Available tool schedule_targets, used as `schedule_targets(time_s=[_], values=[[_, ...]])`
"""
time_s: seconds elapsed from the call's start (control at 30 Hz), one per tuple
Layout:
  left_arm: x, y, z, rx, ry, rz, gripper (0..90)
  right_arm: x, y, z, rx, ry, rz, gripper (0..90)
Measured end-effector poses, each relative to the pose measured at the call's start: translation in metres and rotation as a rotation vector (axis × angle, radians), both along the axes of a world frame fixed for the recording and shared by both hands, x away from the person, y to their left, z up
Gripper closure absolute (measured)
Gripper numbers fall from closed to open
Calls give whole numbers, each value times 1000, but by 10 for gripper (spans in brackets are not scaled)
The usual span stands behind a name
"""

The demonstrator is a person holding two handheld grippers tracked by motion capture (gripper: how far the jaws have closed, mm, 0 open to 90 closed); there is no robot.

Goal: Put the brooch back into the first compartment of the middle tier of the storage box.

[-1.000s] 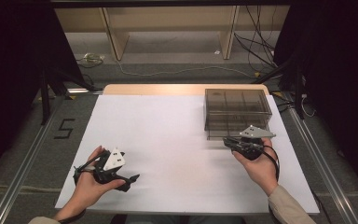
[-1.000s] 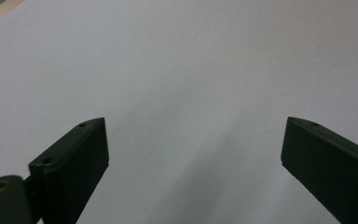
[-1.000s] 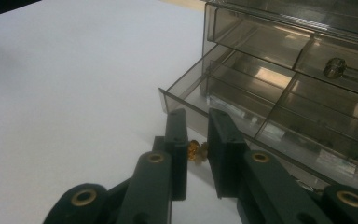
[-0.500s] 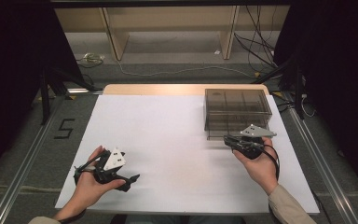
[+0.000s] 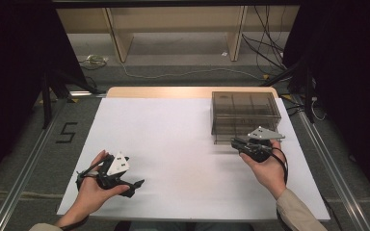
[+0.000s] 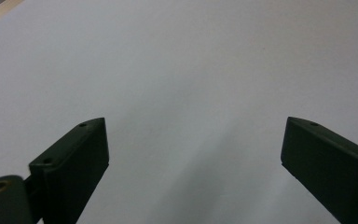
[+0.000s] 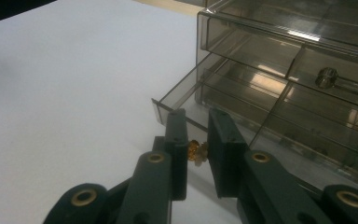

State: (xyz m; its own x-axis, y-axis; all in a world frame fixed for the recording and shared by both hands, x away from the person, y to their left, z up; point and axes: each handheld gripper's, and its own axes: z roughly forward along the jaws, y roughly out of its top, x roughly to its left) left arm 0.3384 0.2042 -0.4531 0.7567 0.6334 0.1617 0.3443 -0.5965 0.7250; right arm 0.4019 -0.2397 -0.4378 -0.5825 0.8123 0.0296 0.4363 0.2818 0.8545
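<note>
The little gold knob (image 7: 196, 150) is pinched by the right gripper (image 7: 197, 154). The bottom drawer (image 7: 223, 100) of the clear plastic drawer box (image 5: 244, 115) is pulled partly out. It is judged light, hard and slippery, so the knob is best held. The left gripper (image 6: 193, 149) is held open over the white tabletop (image 5: 173, 139).

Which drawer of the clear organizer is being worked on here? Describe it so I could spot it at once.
On the white table, find the smoky clear drawer box at the far right. Its lowest drawer is slid partway out toward the person. Its small gold knob sits pinched in the right claw; the drawer above is closed, its clear knob untouched.
</note>
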Motion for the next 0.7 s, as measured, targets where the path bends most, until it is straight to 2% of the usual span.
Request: schedule_targets(time_s=[0.7], values=[[0, -1, 0, -2, 0, 1, 76, 5, 1, 1, 6, -2, -5, 793]])
